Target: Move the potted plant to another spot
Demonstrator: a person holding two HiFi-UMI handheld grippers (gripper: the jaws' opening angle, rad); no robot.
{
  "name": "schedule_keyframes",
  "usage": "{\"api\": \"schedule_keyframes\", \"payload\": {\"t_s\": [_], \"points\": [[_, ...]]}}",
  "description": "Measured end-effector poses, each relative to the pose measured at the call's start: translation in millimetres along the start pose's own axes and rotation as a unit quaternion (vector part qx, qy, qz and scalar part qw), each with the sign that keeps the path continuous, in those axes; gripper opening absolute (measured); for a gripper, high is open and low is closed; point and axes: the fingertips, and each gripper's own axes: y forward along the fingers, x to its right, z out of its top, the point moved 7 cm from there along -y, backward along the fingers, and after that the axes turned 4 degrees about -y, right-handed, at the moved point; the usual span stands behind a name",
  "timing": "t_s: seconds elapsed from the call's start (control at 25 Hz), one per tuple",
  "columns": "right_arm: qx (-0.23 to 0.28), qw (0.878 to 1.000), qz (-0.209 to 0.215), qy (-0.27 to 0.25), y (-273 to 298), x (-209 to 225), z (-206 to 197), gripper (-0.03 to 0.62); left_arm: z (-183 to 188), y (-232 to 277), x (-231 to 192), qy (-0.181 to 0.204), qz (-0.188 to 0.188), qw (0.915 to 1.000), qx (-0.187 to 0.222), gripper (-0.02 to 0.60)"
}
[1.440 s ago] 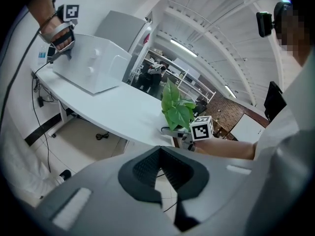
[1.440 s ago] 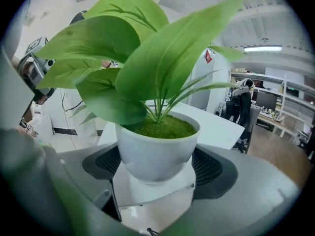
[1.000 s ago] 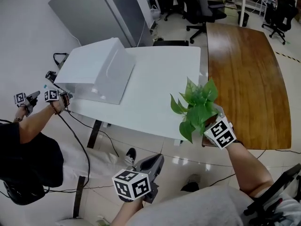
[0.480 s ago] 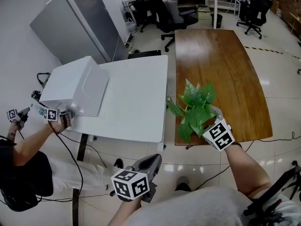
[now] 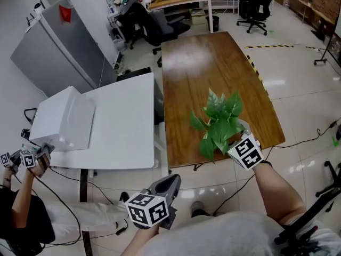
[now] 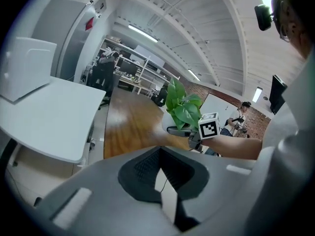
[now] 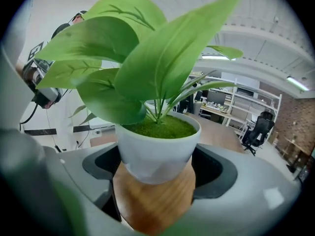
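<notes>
The fingers (image 7: 219,170) of the right gripper (image 7: 156,173) clamp the white pot of the potted plant (image 5: 217,122), which hangs above the near end of the wooden bench (image 5: 213,68). The left gripper (image 6: 160,193) sits nearer and to the left, its fingers closed on nothing.

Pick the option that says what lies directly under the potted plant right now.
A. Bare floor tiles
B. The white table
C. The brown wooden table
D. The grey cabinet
C: the head view shows the potted plant carried above the near end of the wooden table. In the right gripper view, brown wood shows just below the pot held in the right hand-held gripper.
</notes>
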Motion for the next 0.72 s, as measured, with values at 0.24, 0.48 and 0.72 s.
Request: {"api": "schedule_keyframes", "payload": {"t_s": [0.24,0.48,0.72], "points": [[-0.014,0.999,-0.044,0.028,-37,25,-32,0.451,4,27,26,0.028,-0.029,0.9991,-0.015,-0.005],[-0.032,0.995,-0.083,0.051,-67,39,-64,0.451,0,53,42,0.043,-0.059,0.9965,-0.040,-0.005],[-0.046,0.987,-0.120,0.097,-76,56,-94,0.451,2,67,39,0.054,-0.074,0.9939,-0.061,-0.005]]}}
